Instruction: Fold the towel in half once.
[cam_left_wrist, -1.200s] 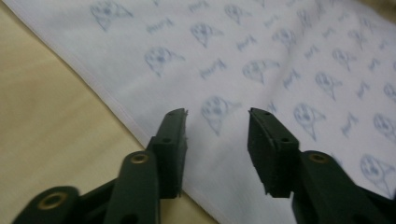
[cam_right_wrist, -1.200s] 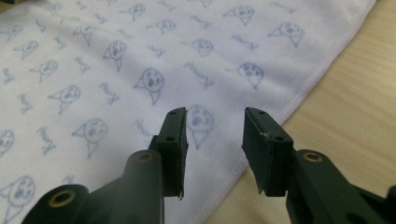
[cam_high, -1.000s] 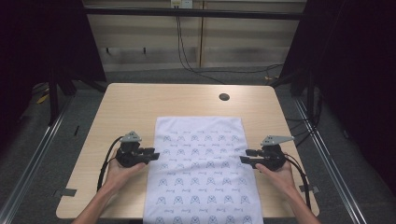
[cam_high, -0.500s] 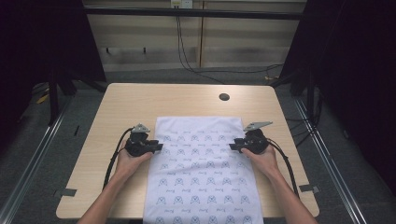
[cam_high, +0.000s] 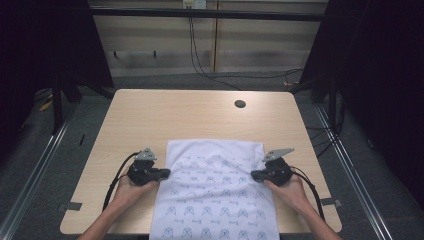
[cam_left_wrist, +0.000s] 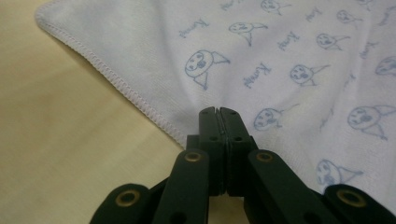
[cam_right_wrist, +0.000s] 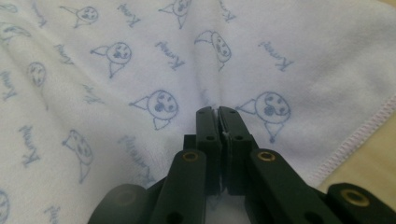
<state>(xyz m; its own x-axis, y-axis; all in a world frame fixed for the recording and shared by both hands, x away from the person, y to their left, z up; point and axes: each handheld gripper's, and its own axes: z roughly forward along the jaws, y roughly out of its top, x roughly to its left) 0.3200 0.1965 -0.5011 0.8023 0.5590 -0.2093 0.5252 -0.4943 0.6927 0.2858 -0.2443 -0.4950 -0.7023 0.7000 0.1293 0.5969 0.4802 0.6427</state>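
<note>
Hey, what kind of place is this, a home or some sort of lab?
Probably a lab recording station: a bare wooden table on grey carpet, dark curtains at both sides, and cables hanging down the back wall.

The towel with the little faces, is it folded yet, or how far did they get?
Not folded yet. The towel lies flat and open on the table. Done so far: both tongs have just closed, pinching cloth a little way in from its side edges, the left tongs near the stitched hem and the right tongs on the opposite side. In hand is that two-sided pinch. Probably left: lifting and folding it over.
</note>
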